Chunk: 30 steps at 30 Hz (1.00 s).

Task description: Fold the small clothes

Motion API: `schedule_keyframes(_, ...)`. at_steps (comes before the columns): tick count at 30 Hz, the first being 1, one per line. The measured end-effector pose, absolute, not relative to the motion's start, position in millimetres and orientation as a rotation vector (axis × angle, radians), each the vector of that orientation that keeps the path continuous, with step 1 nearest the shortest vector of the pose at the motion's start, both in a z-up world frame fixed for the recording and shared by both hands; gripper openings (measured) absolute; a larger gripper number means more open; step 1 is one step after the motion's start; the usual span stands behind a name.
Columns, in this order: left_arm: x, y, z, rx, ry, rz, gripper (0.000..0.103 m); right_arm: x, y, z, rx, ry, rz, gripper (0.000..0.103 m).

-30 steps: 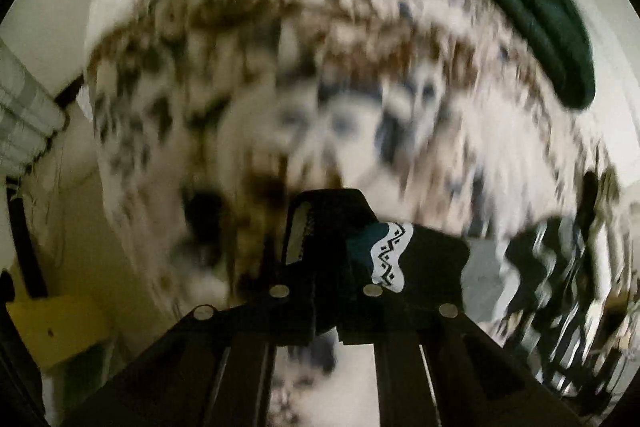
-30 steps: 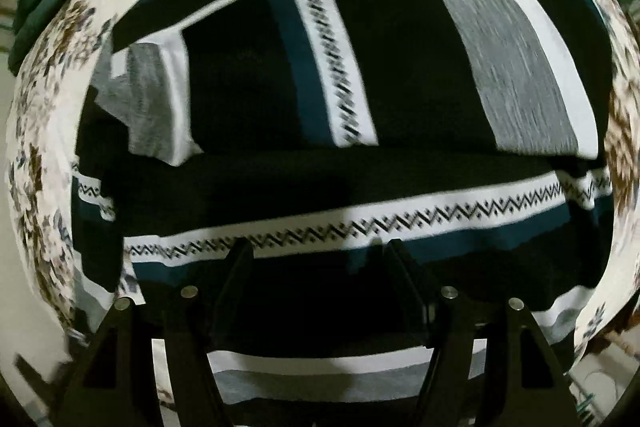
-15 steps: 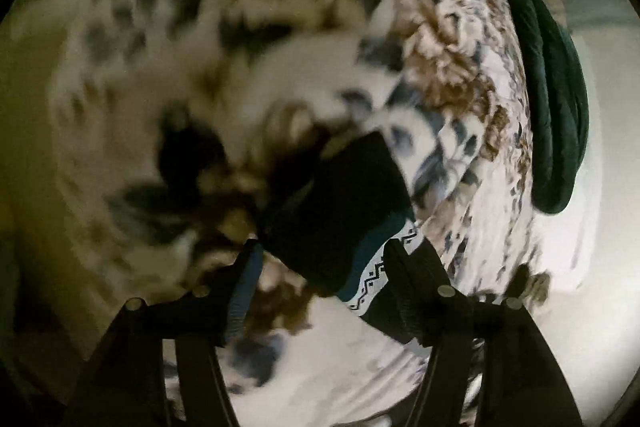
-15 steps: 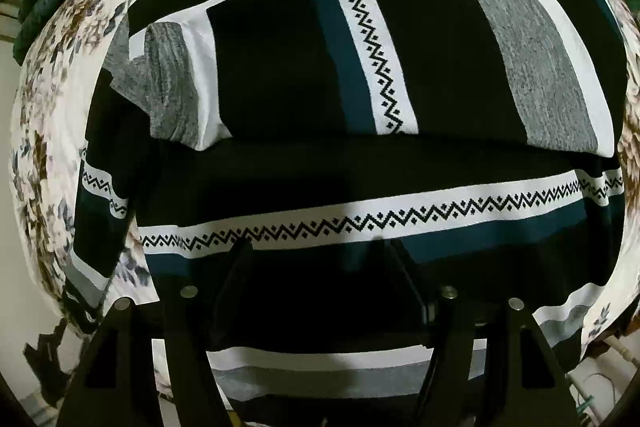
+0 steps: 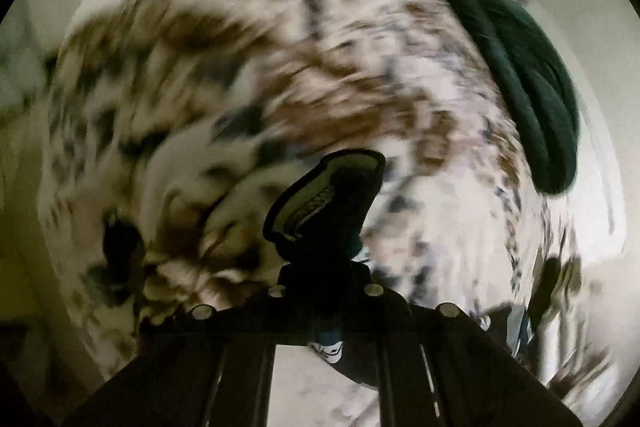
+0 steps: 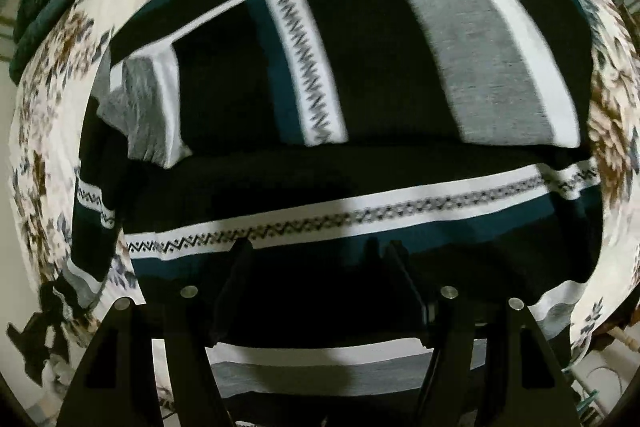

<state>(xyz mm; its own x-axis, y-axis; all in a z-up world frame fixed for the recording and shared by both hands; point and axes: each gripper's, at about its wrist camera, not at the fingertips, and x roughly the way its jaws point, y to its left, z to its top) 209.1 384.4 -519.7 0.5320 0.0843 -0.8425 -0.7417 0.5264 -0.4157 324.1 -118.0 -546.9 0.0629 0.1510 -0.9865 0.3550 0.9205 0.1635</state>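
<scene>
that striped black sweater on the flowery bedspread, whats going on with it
A person with a gripper in each hand is folding the striped sweater, which lies spread on the floral bedspread with both sleeves already folded across the body. The left gripper is shut on a bit of the sweater's fabric, and its view is blurred. The right gripper is open, its fingers low over the near hem, holding nothing. A dark green cloth lies at the bedspread's far edge.
</scene>
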Motion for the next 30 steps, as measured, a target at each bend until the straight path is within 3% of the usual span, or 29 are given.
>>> schedule_keyframes(5, 260.0, 308.0, -447.0, -0.645, 0.836, 0.426, 0.005, 327.1, -157.4, -537.1, 0.480, 1.475, -0.159, 0.070)
schedule_keyframes(11, 337.7, 137.2, -407.5, -0.455, 0.855, 0.126, 0.005, 330.5, -227.2, -523.5, 0.534, 1.420, -0.186, 0.070)
schedule_keyframes(18, 389.7, -103.1, -423.0, -0.303, 0.979, -0.215, 0.005, 327.8, -330.1, -506.5, 0.560, 1.365, -0.266, 0.070)
schedule_keyframes(23, 386.7, -216.2, -443.4, -0.213, 1.066, -0.359, 0.006, 319.2, -395.1, -504.2, 0.555, 1.346, -0.317, 0.070)
schedule_keyframes(28, 386.6, -264.5, -467.8, -0.089, 1.115, -0.359, 0.011, 305.1, -437.7, -515.5, 0.582, 1.365, -0.337, 0.070)
schedule_keyframes(30, 384.0, -261.7, -467.8, -0.073, 1.096, -0.339, 0.022, 300.1, -447.9, -517.6, 0.583, 1.373, -0.329, 0.070)
